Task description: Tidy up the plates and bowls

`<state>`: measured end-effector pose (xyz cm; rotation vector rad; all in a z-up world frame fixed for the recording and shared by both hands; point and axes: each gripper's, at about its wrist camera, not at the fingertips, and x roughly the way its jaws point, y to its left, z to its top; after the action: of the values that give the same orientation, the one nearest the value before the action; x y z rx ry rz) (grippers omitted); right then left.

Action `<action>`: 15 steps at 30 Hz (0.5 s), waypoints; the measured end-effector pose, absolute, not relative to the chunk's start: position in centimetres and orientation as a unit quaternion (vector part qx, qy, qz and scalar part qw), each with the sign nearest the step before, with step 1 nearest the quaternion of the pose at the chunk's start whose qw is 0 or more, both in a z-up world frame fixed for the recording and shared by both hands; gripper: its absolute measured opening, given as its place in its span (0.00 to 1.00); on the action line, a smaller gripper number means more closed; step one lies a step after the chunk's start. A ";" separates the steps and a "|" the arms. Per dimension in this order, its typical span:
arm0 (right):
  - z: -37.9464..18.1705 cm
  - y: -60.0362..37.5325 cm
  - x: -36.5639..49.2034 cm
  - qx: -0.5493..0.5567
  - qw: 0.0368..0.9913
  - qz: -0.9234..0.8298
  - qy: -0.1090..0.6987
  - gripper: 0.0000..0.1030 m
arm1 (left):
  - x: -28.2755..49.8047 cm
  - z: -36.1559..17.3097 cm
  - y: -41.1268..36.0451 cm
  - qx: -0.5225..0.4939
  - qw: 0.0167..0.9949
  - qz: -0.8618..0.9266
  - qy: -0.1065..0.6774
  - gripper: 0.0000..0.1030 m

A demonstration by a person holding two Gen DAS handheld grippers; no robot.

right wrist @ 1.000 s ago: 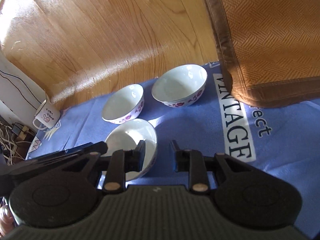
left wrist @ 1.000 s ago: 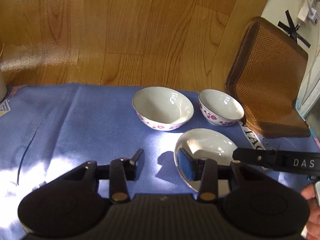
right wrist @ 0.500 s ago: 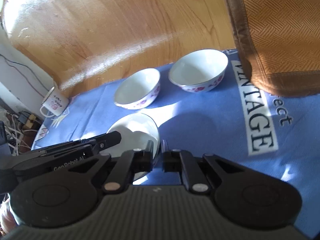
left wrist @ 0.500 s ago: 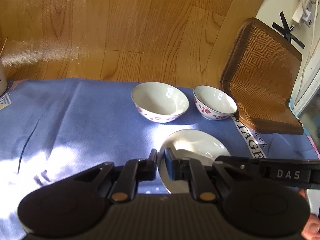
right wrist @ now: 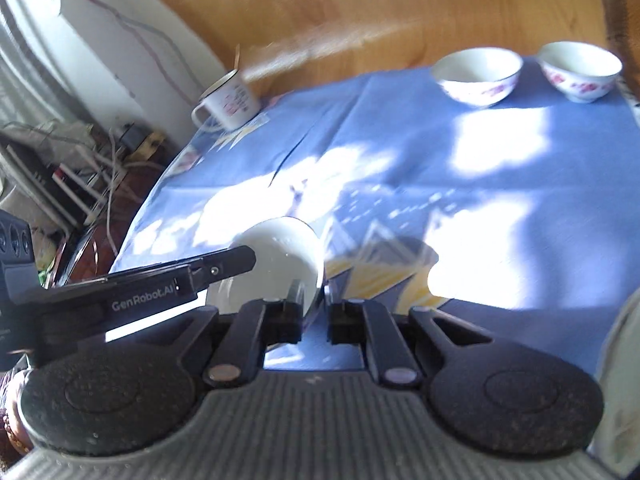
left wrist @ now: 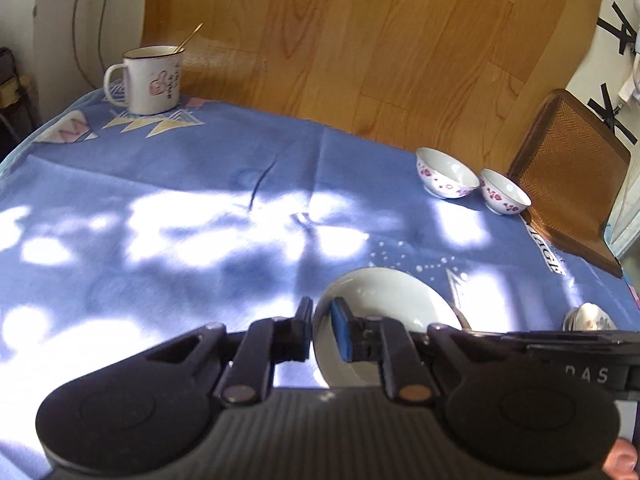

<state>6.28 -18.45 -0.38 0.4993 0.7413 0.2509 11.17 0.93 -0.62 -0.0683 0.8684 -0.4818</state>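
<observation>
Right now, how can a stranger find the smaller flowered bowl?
Start at the blue cloth and go to its far edge beside the brown woven mat. Two flowered bowls stand there; the smaller flowered bowl is nearest the mat, narrower than the larger flowered bowl.

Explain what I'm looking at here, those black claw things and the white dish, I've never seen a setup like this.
No robot here: a person holds two hand grippers, each with a wide-angle camera looking along its two fingers, so each picture is one gripper's own view. The left gripper and the right gripper each pinch an opposite edge of one white plate, carrying it together over a blue cloth. At the cloth's far edge stand two flowered bowls, a larger bowl and a smaller bowl, side by side. A mug with a thin stick in it sits at another corner. A woven mat lies beside the bowls.
</observation>
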 end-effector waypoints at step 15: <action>0.2 -15.8 4.5 0.218 0.917 0.107 0.316 0.30 | 9.7 -0.9 3.3 -0.040 0.897 -0.204 0.391 0.43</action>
<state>4.45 -15.77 0.16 0.4477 0.6494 0.2196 9.74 3.34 -0.92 -0.0823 0.8100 -0.4237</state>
